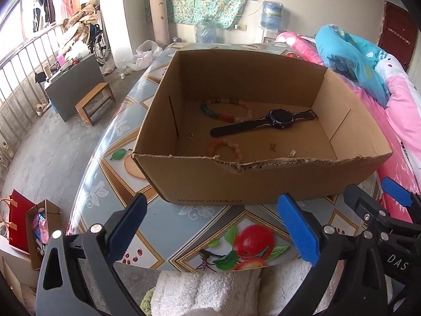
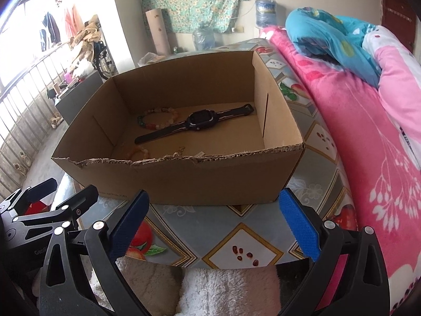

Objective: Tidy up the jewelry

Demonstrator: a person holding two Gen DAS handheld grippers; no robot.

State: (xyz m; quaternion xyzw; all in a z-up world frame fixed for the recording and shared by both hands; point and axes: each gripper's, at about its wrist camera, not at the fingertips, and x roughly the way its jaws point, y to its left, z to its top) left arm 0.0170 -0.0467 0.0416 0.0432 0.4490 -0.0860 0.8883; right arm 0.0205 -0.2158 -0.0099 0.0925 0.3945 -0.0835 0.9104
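An open cardboard box (image 1: pixel 200 179) (image 2: pixel 210 181) stands on a table (image 1: pixel 189 218) (image 2: pixel 194 223) with a fruit-print cover. Inside lie a black watch (image 1: pixel 265 122) (image 2: pixel 194 123), a multicoloured bead bracelet (image 1: pixel 226 110) (image 2: pixel 158 119), an orange bead bracelet (image 1: pixel 223 147) (image 2: pixel 138 154), a small ring (image 1: pixel 188 136) and tiny gold pieces (image 1: pixel 273 147) (image 2: pixel 181 148). My left gripper (image 1: pixel 213 231) hangs open in front of the box, nothing between its blue pads. My right gripper (image 2: pixel 213 229) is also open and empty, close beside the left one.
A bed with pink and blue quilts (image 1: pixel 394 84) (image 2: pixel 355 110) runs along the table's right side. A white fluffy cloth (image 1: pixel 208 289) (image 2: pixel 226 289) lies below the near table edge. Paper bags (image 1: pixel 31 226), a grey cabinet (image 1: pixel 76 87) and a wooden stool (image 1: pixel 94 102) stand on the floor at left.
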